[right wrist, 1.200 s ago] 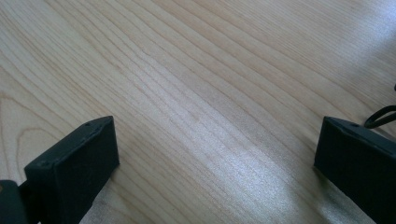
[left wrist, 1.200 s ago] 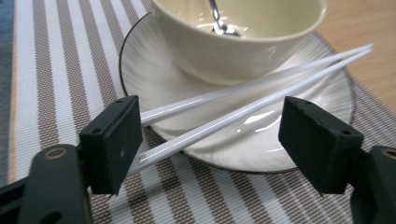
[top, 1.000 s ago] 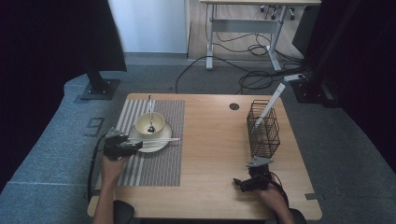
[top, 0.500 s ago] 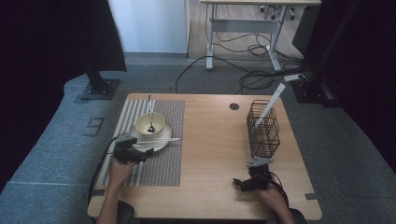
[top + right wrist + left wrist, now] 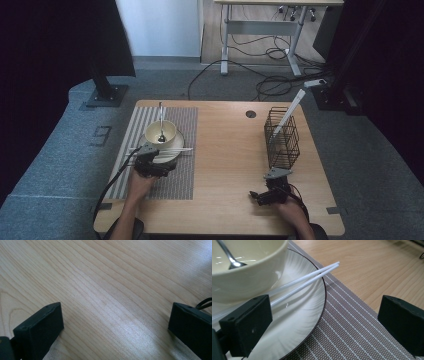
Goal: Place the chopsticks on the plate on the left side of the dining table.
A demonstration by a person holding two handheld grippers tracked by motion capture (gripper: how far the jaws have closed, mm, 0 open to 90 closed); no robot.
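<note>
A cream bowl (image 5: pixel 160 133) with a metal spoon (image 5: pixel 229 258) in it stands on a white plate (image 5: pixel 294 322) with a dark rim, on a striped placemat (image 5: pixel 172 175). A pair of white chopsticks (image 5: pixel 312 278) lies across the plate in front of the bowl. My left gripper (image 5: pixel 150 162) hovers at the plate's near edge. It is open, its jaws have just been opening, and nothing is pressed between them. One jaw is over the plate, the other over the mat. My right gripper (image 5: pixel 270 194) rests open on bare wood at the front right.
A black wire basket (image 5: pixel 281 137) stands on the right of the wooden table (image 5: pixel 225 150), with a white stick leaning out of it. A round cable hole (image 5: pixel 250 114) sits near the far edge. Cables trail from both grippers.
My left gripper has slid to the right along the front of the plate, with the chopsticks left lying across the plate. The right gripper has stayed where it was.
</note>
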